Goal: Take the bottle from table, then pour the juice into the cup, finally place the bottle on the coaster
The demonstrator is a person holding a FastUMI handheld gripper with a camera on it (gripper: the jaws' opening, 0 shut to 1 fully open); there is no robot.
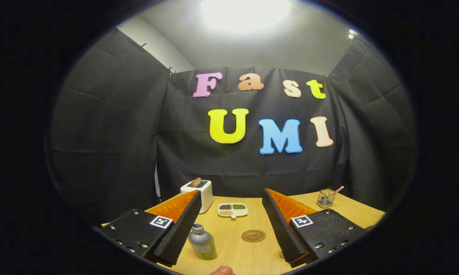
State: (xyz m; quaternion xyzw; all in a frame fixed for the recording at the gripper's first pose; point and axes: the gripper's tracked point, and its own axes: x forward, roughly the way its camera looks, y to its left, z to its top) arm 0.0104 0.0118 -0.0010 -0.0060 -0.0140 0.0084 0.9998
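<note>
A staged recording booth: creased black cloth walls (111,126) pinned up around a light wooden tabletop (248,252), bright ceiling lamp (244,13) at upper centre.

An uncapped grey bottle (202,241) stands upright on the table (248,248), well apart from the round brown coaster (253,235).
</note>
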